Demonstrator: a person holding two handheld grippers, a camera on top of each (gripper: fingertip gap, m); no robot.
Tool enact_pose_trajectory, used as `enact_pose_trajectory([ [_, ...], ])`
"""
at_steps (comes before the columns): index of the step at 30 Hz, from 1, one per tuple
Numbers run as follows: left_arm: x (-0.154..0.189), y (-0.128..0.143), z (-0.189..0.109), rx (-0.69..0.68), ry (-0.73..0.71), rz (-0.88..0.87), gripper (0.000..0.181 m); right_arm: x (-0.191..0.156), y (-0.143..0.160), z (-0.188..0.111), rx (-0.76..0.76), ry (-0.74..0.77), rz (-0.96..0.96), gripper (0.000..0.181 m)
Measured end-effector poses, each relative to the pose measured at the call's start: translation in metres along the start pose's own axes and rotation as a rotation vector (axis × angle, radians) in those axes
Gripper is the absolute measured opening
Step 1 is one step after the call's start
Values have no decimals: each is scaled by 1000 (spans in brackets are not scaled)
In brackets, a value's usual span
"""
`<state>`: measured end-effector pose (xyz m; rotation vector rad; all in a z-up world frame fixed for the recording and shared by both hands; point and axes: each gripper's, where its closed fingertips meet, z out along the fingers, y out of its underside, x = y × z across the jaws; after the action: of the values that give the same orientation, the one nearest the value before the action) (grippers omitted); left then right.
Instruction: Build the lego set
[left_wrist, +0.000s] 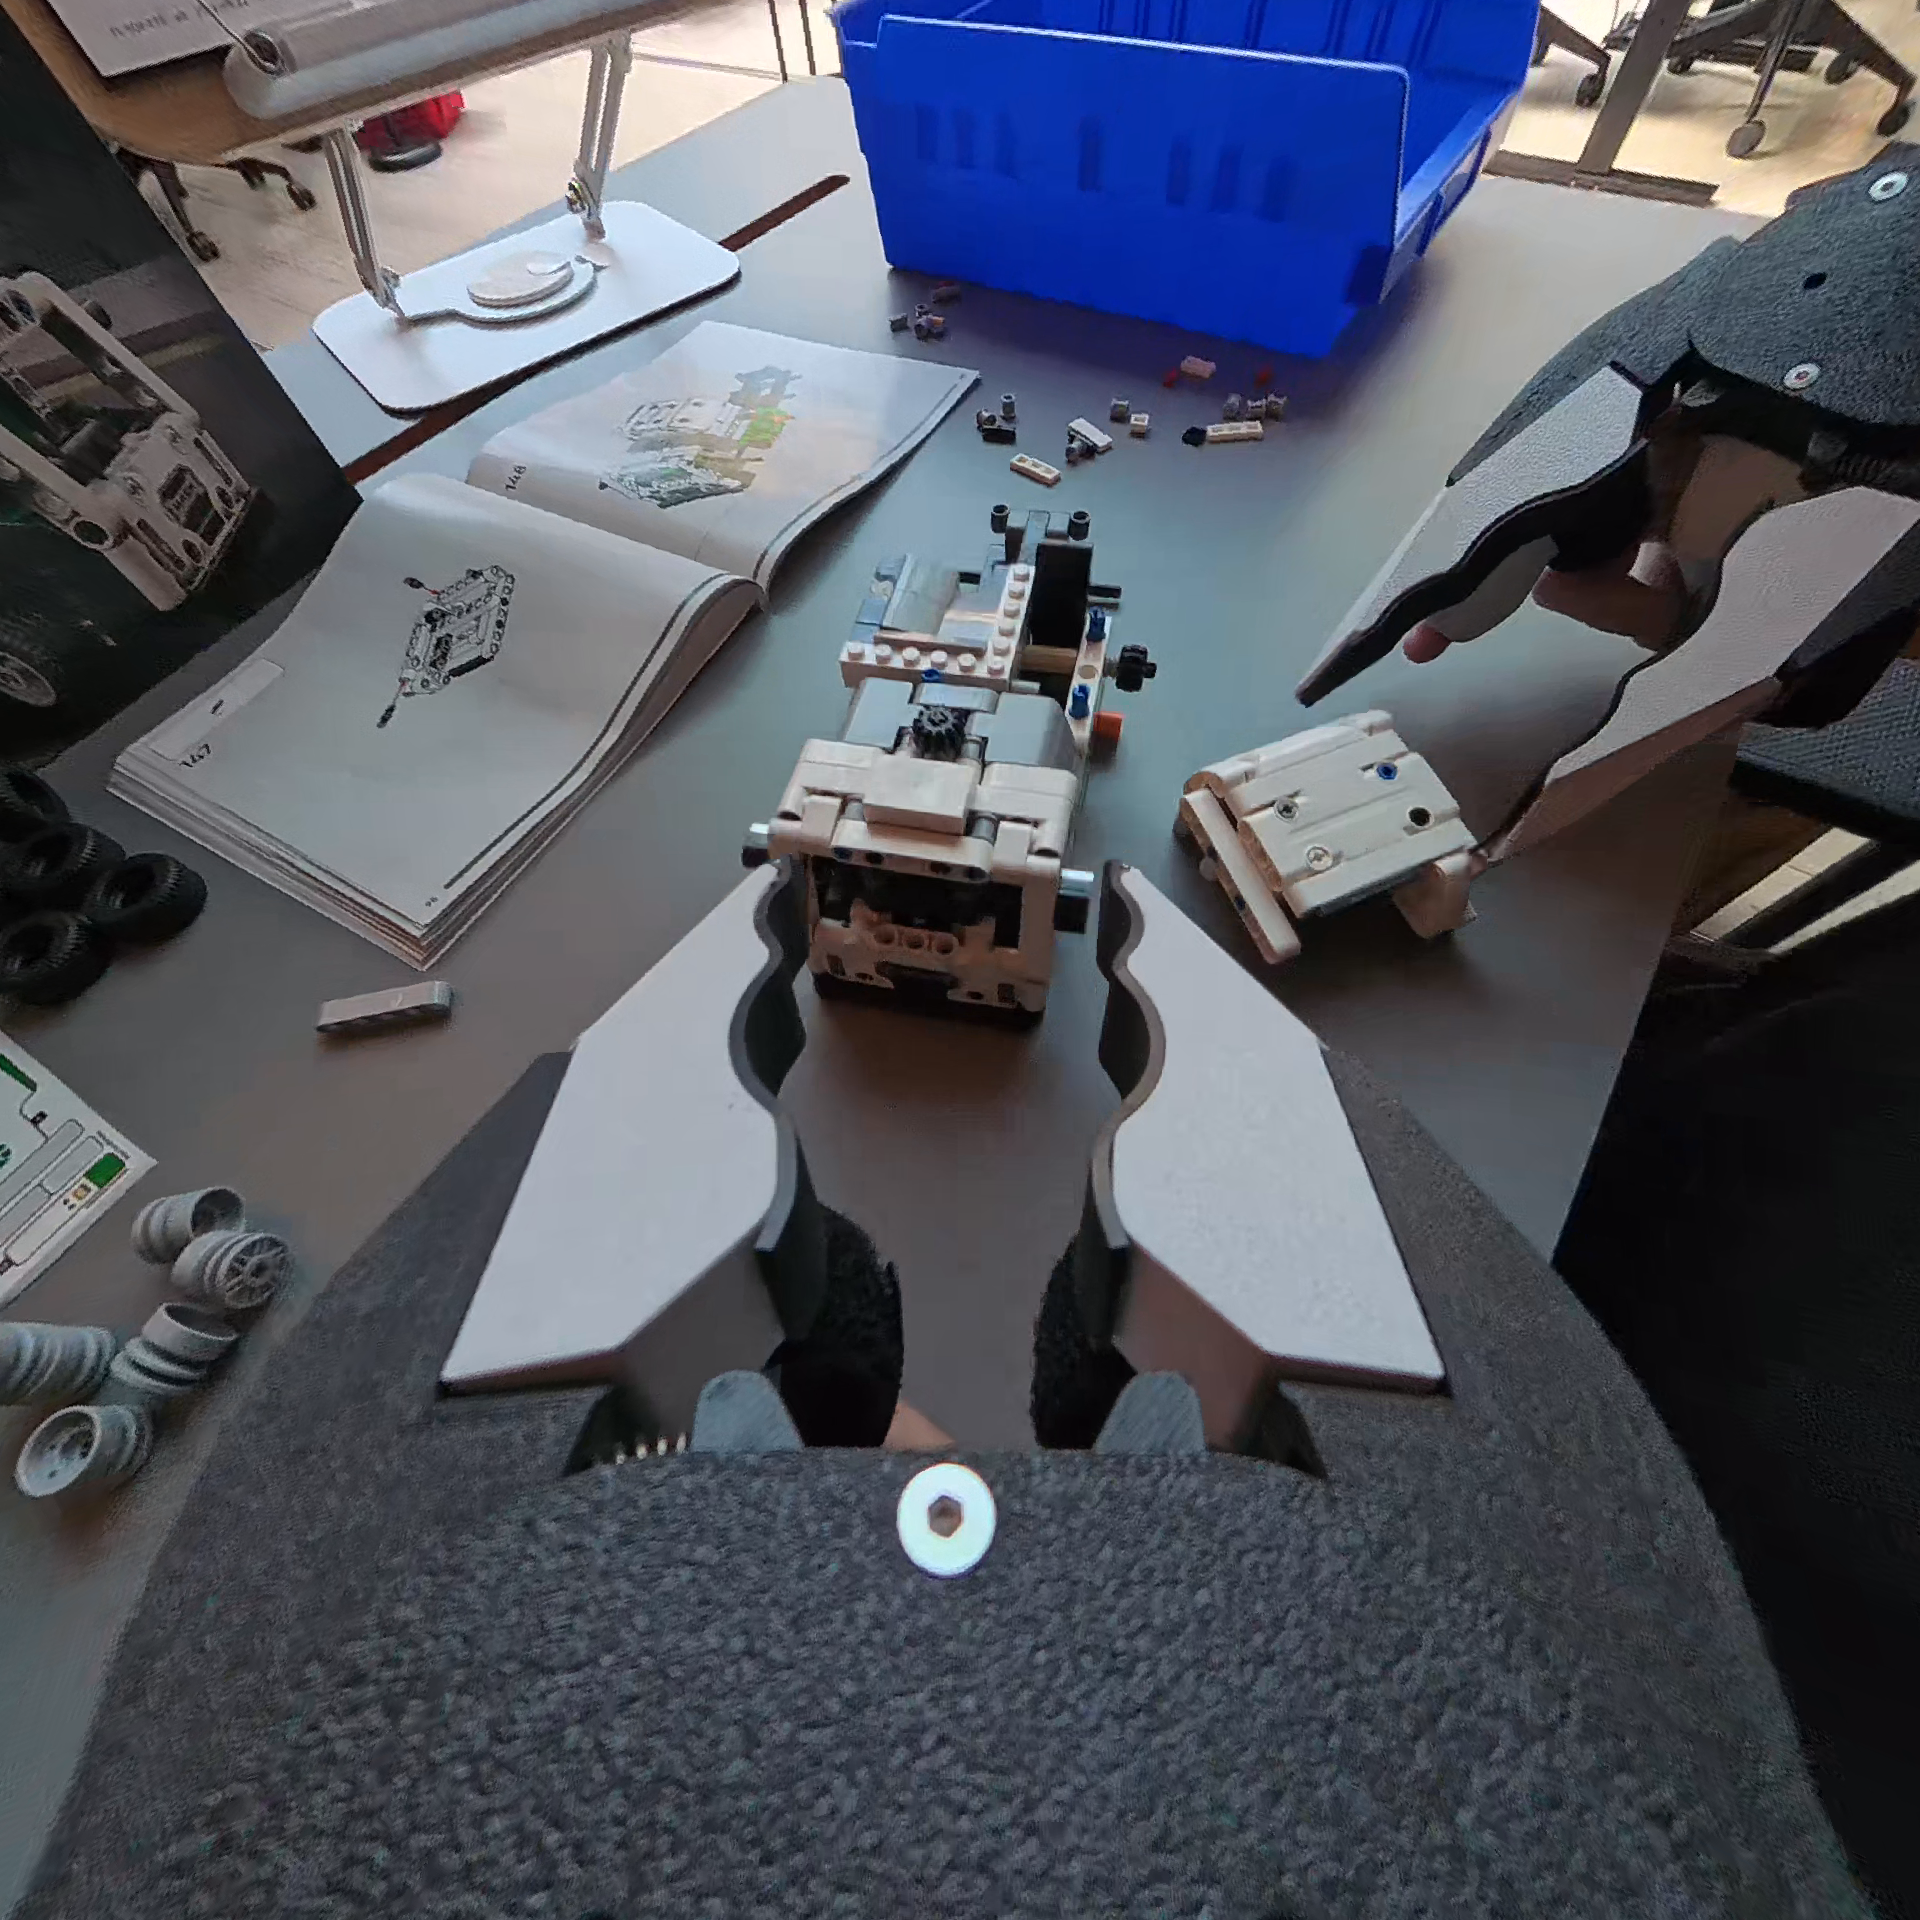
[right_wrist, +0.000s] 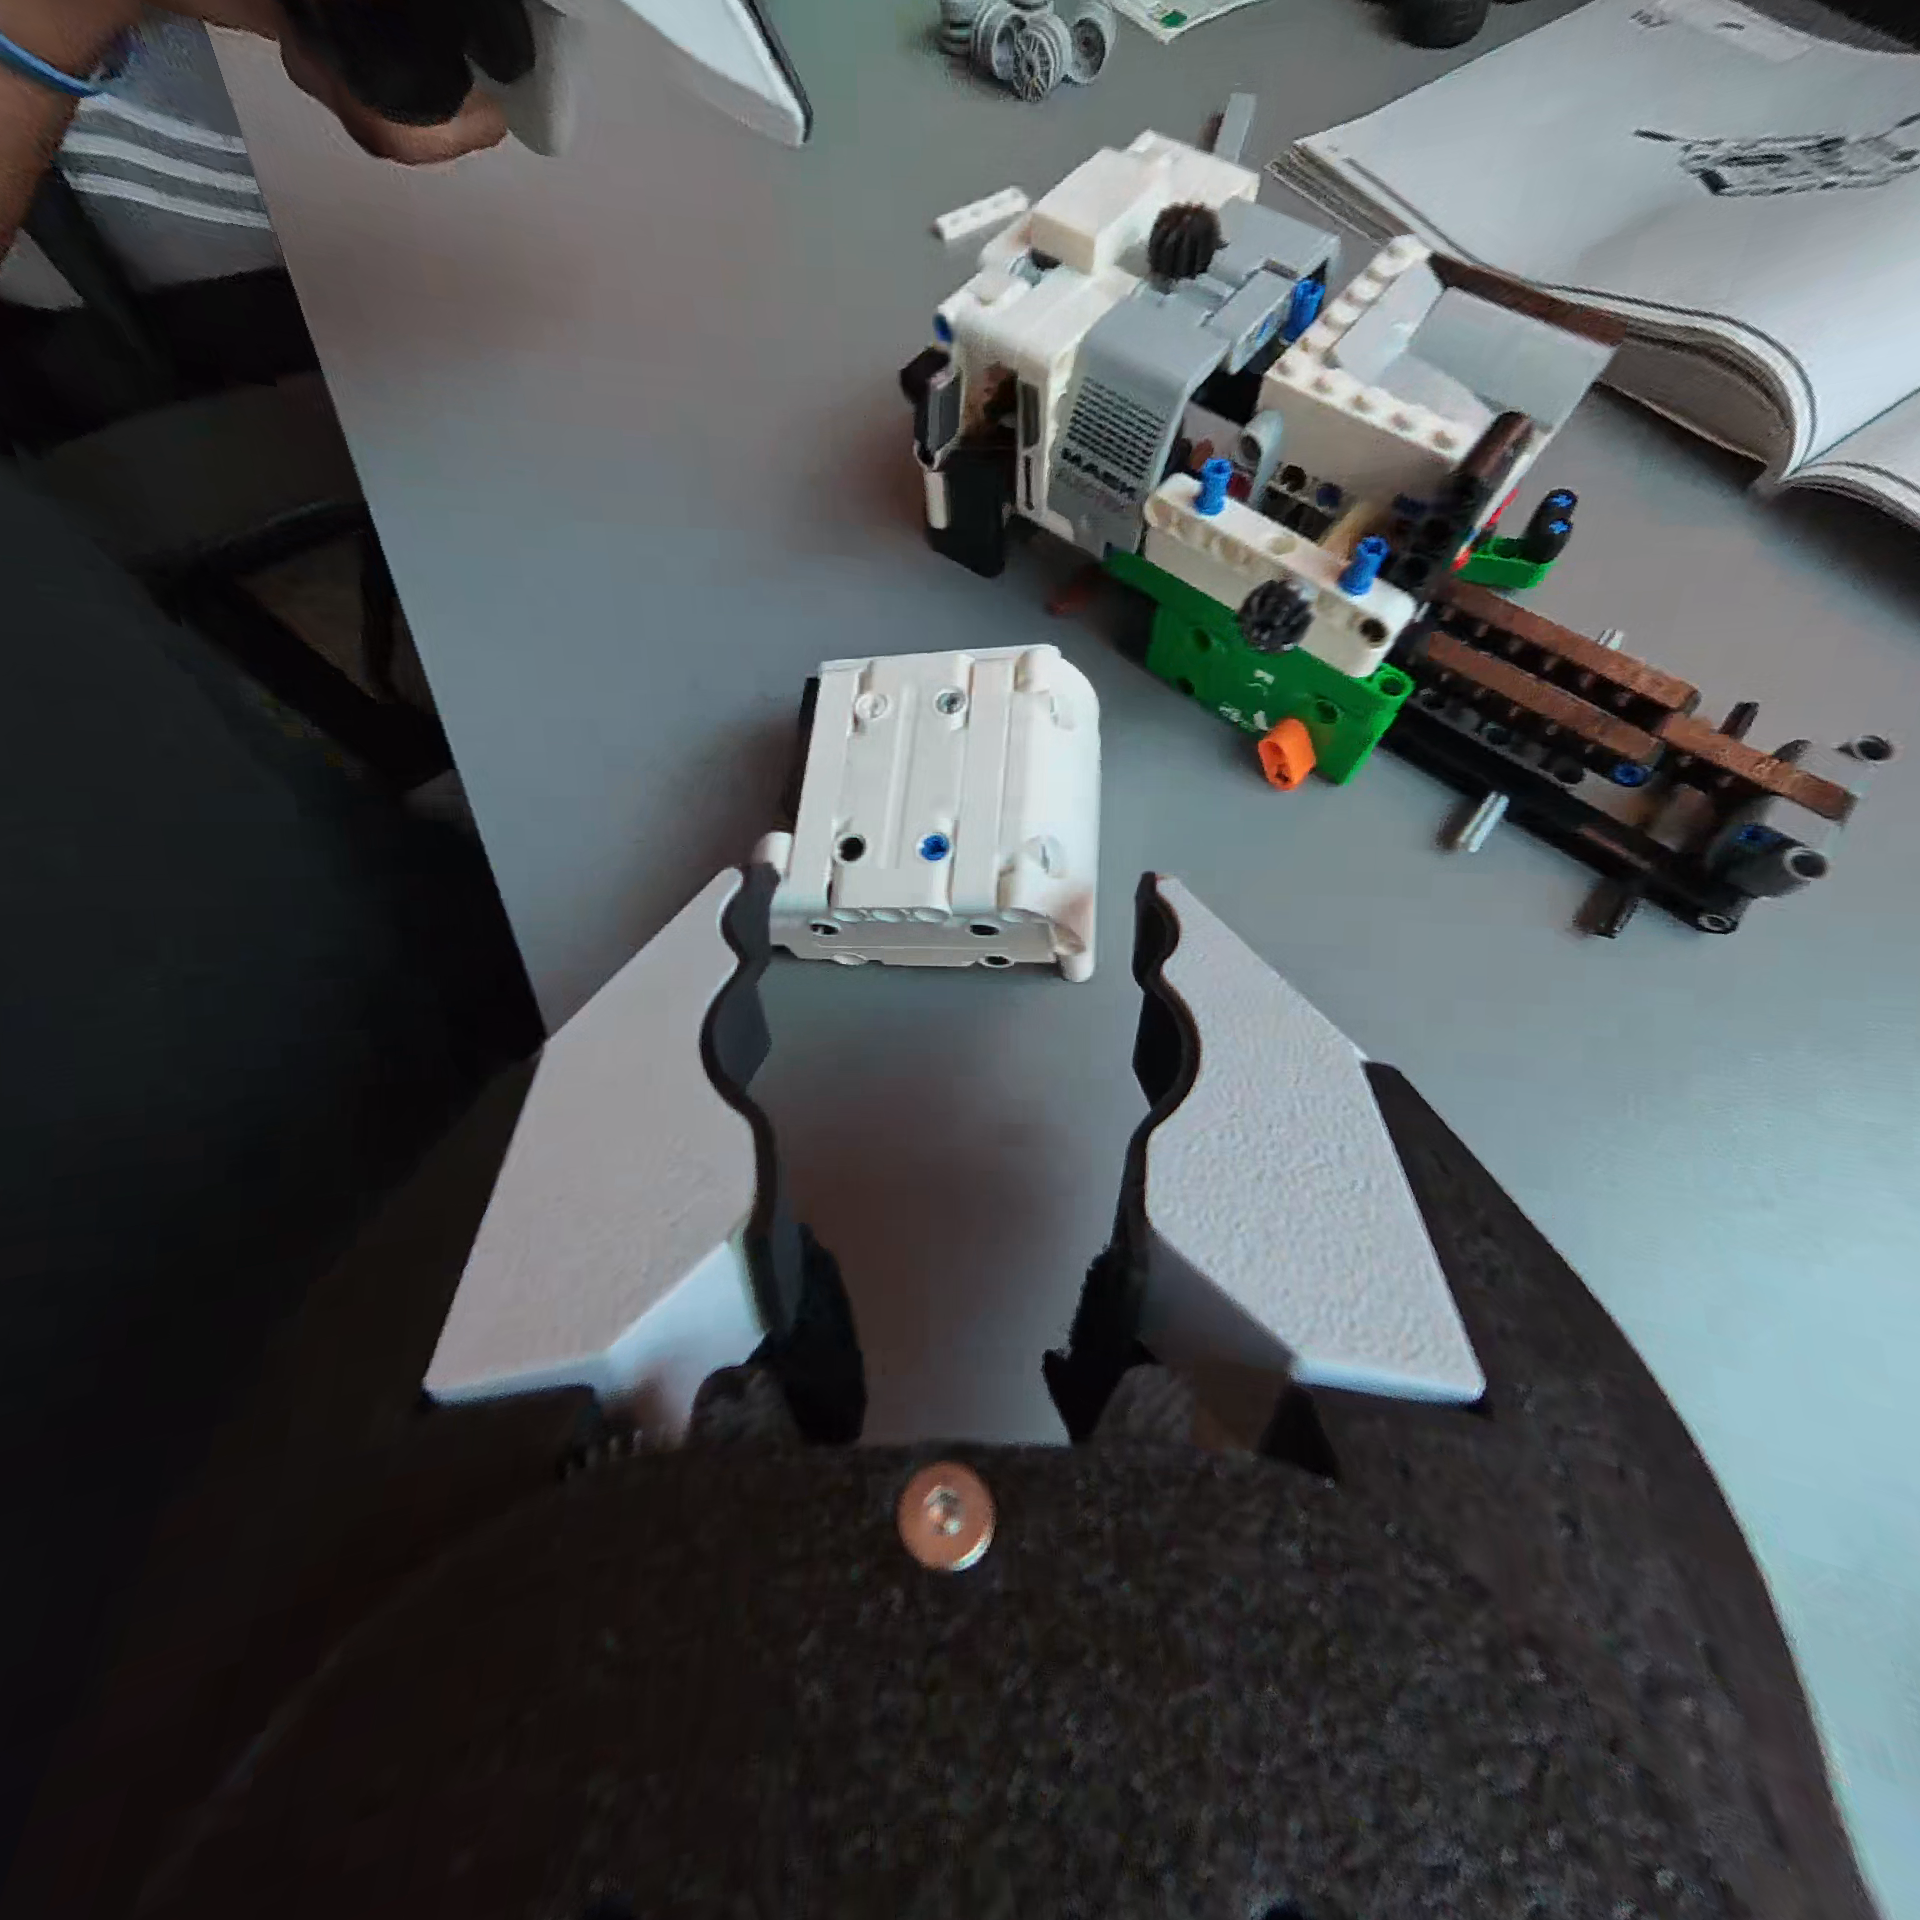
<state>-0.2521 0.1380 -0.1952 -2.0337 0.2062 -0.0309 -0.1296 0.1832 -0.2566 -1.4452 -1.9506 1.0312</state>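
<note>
A half-built white lego truck (left_wrist: 935, 810) stands on the dark table; in the right wrist view (right_wrist: 1247, 468) its green side and black chassis show. My left gripper (left_wrist: 940, 894) is open, its fingers on either side of the truck's near end, not closed on it. A white lego cab block (left_wrist: 1330, 821) lies to the truck's right, and shows in the right wrist view (right_wrist: 945, 821). My right gripper (right_wrist: 945, 894) is open, its fingertips (right_wrist: 748, 904) at the block's near edge. It also shows in the left wrist view (left_wrist: 1413, 769), above the block.
An open instruction book (left_wrist: 499, 644) lies left of the truck. A blue bin (left_wrist: 1143, 156) stands at the back with loose small pieces (left_wrist: 1132, 416) before it. Black tyres (left_wrist: 73, 904) and grey wheel hubs (left_wrist: 156, 1320) lie at the left. A grey beam (left_wrist: 384, 1006) lies near. The right gripper is farther from the grey beam (left_wrist: 384, 1006), some 30 cm, than the left, some 15 cm. My right wrist view (right_wrist: 1230, 127) looks at it from another angle.
</note>
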Motion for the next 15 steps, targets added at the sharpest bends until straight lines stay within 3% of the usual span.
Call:
enact_pose_trajectory([
  [8, 43, 22, -14, 33, 9, -12, 52, -11, -6, 8, 25, 73, -11, 64],
  [15, 79, 41, 3, -51, -7, 24, 56, -8, -13, 1, 66, 50, 47, 62],
])
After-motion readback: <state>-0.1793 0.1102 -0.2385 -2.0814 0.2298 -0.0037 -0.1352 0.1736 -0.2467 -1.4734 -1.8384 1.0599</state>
